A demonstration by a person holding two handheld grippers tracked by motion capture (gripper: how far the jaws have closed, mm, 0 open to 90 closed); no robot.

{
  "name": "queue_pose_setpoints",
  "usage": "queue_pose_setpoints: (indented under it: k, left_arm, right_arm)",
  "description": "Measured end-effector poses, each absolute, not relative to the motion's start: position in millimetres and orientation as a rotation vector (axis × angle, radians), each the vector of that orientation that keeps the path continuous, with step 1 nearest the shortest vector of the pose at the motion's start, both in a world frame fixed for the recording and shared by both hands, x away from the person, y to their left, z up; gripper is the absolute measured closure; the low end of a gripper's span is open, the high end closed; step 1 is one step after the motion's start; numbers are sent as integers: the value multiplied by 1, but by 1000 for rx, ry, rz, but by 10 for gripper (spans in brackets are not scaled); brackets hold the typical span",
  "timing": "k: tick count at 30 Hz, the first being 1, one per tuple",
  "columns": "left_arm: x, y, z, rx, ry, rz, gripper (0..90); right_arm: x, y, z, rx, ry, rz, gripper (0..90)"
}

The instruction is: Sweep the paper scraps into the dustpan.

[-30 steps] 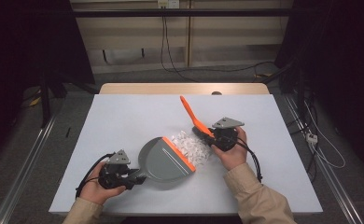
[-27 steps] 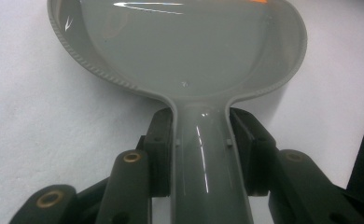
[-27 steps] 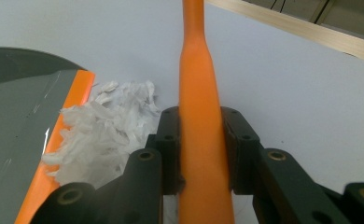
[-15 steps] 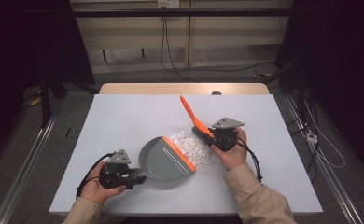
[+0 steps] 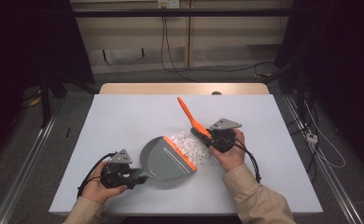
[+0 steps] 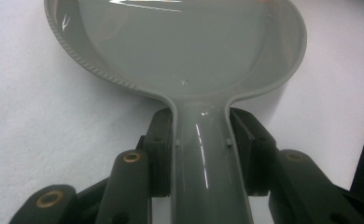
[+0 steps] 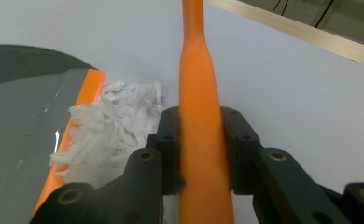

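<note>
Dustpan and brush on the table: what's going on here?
A person is sweeping up shredded white paper on a pale table. The left tool is shut on the handle of a grey dustpan, which lies flat with its orange lip against the pile. The right tool is shut on the orange brush, its head on the far side of the paper. The pan looks bare inside; the shreds sit at its lip.

Overhead faces forward — tool views close, sharing dustpan (image 5: 164,158).
</note>
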State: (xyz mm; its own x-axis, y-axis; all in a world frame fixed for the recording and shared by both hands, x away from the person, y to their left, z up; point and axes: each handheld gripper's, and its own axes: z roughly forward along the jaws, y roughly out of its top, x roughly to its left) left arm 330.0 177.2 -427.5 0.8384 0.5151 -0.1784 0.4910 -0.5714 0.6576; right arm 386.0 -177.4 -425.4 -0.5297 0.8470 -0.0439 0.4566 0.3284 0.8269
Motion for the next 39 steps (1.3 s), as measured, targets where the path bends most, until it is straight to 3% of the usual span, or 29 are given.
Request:
queue_pose_setpoints:
  k: [39]
  left_arm:
    - [334,164,-434,2270,725,22,618]
  right_arm:
    - [379,-151,-425,1069,2172,1134,712]
